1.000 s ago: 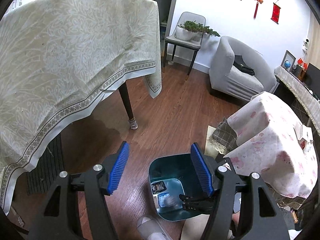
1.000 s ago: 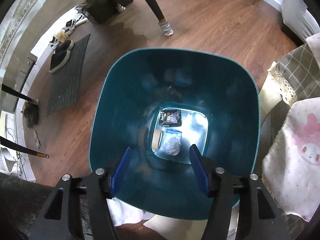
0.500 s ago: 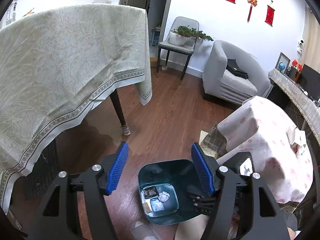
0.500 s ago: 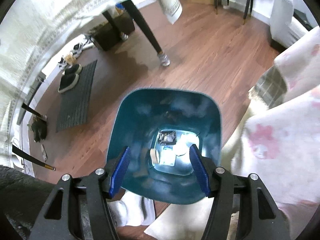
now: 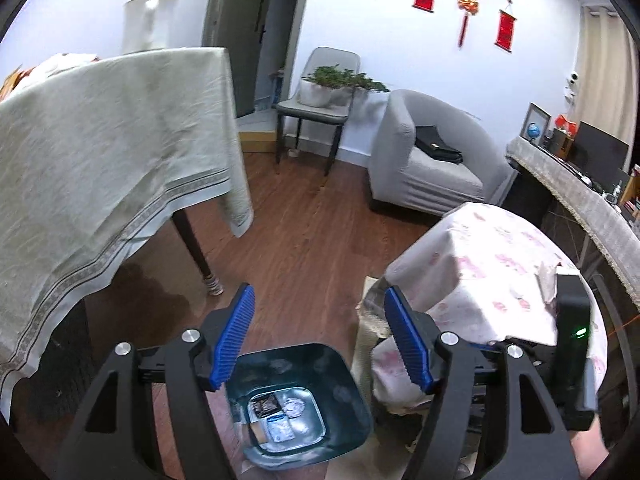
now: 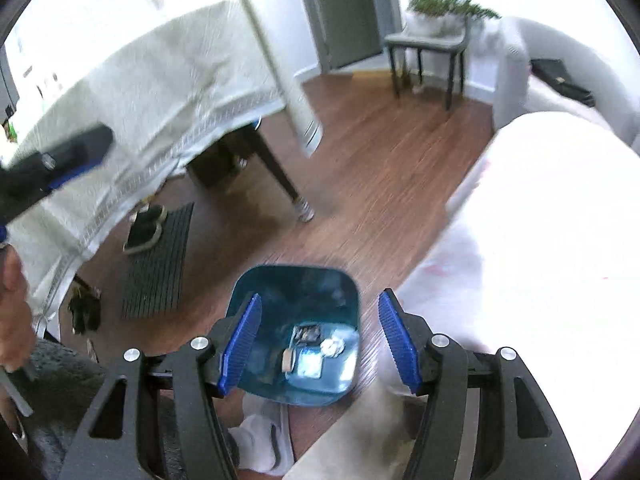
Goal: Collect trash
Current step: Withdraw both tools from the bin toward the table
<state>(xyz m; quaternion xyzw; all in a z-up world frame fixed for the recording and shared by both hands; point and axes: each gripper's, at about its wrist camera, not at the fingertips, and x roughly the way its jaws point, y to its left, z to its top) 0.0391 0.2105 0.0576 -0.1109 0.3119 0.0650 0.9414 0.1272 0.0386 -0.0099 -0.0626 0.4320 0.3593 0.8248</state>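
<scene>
Both hand-held grippers, left (image 5: 318, 338) and right (image 6: 318, 342), gape with nothing between their jaws. Low in both frames the teal bin (image 6: 340, 280) stands on the floor, holding a dark wrapper (image 6: 306, 333), perhaps crumpled paper (image 6: 333, 346).

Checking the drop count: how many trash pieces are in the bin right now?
4 visible at the bottom of the teal bin: dark wrapper at the back, crumpled white wad to its right, brown-and-white piece on the left, bluish packet in front. Anything underneath is hidden.
</scene>
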